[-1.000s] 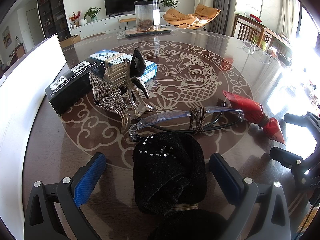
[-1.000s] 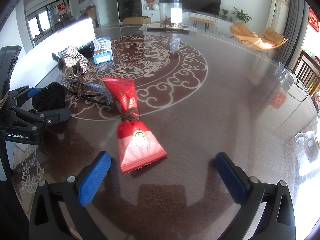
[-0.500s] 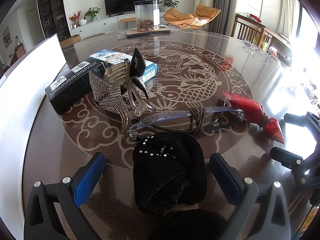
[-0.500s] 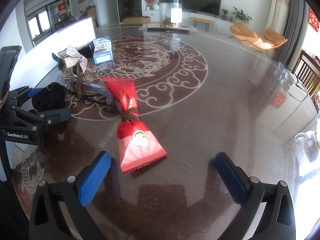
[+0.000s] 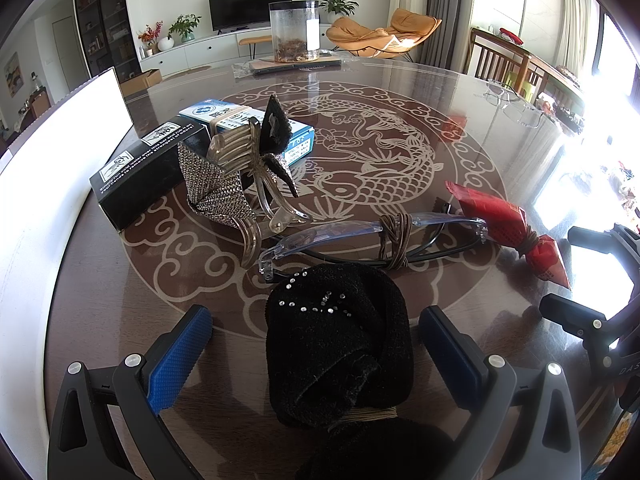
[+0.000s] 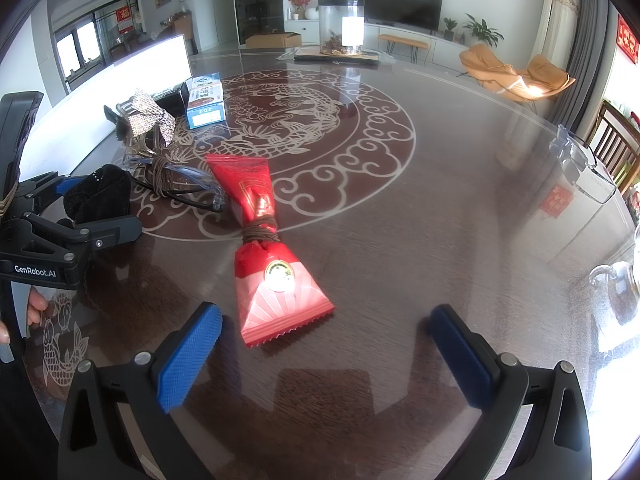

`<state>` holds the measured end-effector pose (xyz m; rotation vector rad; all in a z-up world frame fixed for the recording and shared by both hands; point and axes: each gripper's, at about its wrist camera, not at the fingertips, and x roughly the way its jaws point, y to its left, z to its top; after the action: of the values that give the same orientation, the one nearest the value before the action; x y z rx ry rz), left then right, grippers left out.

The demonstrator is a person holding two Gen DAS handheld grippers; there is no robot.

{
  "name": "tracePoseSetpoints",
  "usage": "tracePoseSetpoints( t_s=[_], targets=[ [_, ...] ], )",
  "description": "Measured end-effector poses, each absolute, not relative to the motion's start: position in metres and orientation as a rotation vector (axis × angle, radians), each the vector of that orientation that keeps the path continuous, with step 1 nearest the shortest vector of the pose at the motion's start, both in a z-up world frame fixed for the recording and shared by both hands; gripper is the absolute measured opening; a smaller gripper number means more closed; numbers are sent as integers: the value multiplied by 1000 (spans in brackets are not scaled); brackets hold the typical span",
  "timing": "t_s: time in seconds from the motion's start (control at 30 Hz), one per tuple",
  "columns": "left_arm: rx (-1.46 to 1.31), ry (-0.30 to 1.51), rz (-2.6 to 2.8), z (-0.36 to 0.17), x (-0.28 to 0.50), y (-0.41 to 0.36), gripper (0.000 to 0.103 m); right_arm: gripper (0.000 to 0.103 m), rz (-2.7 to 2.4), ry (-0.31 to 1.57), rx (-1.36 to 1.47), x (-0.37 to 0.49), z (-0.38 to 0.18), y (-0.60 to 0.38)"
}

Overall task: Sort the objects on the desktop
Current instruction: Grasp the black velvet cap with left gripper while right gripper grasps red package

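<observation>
A black knitted bundle with rhinestones [image 5: 338,340], tied with a band, lies between the wide-apart fingers of my left gripper [image 5: 316,344], which is open and not touching it. Beyond it lie clear glasses bound with a brown cord [image 5: 372,232], a rhinestone hair claw [image 5: 236,184], a black box [image 5: 148,168] and a blue-white box [image 5: 248,120]. A red snack packet tied with brown cord [image 6: 266,248] lies just ahead of my open right gripper [image 6: 324,348], slightly left of its centre. The left gripper [image 6: 60,220] shows at the left of the right wrist view.
A white board [image 5: 60,148] stands along the table's left side. A clear jar on a tray [image 5: 294,32] sits at the far edge, and clear plastic holders [image 6: 584,168] at the right rim. A glass jug [image 6: 620,292] stands near right. The dark patterned tabletop [image 6: 420,208] stretches between them.
</observation>
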<state>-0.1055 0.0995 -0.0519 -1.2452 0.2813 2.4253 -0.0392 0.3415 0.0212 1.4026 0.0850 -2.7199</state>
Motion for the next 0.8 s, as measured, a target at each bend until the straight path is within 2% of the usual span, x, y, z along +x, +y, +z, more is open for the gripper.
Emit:
tracePoseSetpoints(
  t_s=[0.23, 0.27, 0.3, 0.37, 0.43, 0.6, 0.7, 0.73, 0.8],
  targets=[
    [-1362, 337, 2332, -48, -83, 96, 103, 103, -2720, 83, 1402, -39, 21, 342],
    [-1347, 331, 2348, -45, -83, 93, 88, 103, -2720, 83, 1402, -39, 21, 342],
    [-1321, 304, 2367, -41, -82, 89, 58, 103, -2720, 82, 1402, -39, 21, 342],
    [-1340, 193, 2367, -37, -86, 79, 35, 103, -2719, 82, 1402, -39, 21, 342],
    [-1338, 57, 2356, -36, -83, 67, 35, 103, -2719, 82, 1402, -39, 21, 342],
    [-1292, 44, 2394, -30, -62, 60, 35, 102, -2571, -20, 1360, -44, 31, 342],
    [-1279, 73, 2402, -29, -56, 62, 35, 100, -2513, 140, 1400, -66, 38, 320],
    [-1281, 71, 2403, -30, -57, 63, 35, 96, -2483, 188, 1407, -74, 38, 313],
    [-1277, 54, 2416, -28, -57, 60, 35, 62, -2405, 274, 1472, -87, 32, 301]
  ],
)
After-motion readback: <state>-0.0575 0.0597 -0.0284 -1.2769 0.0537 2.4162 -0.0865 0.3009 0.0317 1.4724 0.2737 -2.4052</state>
